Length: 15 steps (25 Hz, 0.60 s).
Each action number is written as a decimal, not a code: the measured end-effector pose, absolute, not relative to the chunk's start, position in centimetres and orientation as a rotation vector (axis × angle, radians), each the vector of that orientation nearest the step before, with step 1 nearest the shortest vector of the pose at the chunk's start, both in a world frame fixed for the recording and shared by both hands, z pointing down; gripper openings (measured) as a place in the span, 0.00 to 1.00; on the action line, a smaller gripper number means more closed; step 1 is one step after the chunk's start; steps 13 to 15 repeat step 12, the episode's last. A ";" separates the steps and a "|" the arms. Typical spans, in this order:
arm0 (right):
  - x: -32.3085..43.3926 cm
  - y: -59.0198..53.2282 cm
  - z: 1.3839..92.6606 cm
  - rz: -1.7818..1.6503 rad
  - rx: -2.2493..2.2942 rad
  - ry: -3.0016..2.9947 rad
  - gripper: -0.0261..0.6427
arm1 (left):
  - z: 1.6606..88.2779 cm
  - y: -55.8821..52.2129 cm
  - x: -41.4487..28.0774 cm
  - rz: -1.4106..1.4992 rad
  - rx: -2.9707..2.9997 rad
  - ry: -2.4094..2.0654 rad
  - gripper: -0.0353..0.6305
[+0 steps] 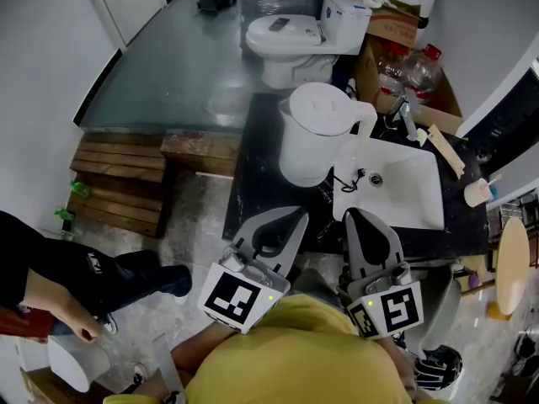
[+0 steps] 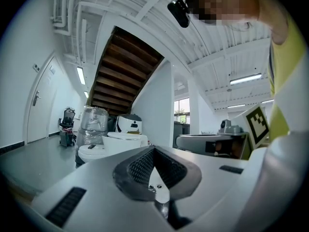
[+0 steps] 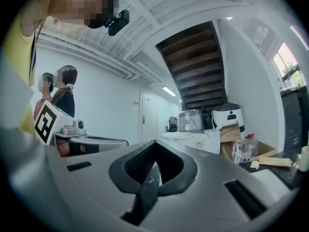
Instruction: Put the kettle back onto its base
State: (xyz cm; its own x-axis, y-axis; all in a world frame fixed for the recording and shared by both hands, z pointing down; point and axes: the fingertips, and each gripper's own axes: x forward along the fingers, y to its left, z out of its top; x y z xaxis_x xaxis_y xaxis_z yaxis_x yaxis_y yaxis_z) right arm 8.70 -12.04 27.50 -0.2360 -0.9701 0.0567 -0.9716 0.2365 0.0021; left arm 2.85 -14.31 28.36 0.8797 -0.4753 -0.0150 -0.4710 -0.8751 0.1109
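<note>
Dark countertop [image 1: 251,194] bears the kettle [image 1: 313,133]; left gripper [image 1: 295,217] and right gripper [image 1: 357,215] both closed.

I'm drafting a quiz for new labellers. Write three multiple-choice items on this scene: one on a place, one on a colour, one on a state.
1. Where does the kettle stand?
A on the floor
B on the black counter, left of the sink
C on the wooden pallet

2. The kettle's colour?
A white
B red
C black

3. The right gripper's jaws are:
A wide open
B shut on the kettle
C shut, empty

Key: B, it stands on the counter beside the sink; A, body and lid are white; C, the jaws meet with nothing between them.
</note>
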 end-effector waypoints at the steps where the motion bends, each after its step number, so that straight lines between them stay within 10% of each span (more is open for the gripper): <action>1: 8.7 -12.1 27.5 0.051 1.915 -2.429 0.06 | 28.4 -14.3 2.9 -0.064 2.946 -0.738 0.06; 15: 8.9 -12.4 28.0 0.038 1.915 -2.386 0.06 | 29.1 -14.3 3.1 -0.066 2.937 -0.682 0.06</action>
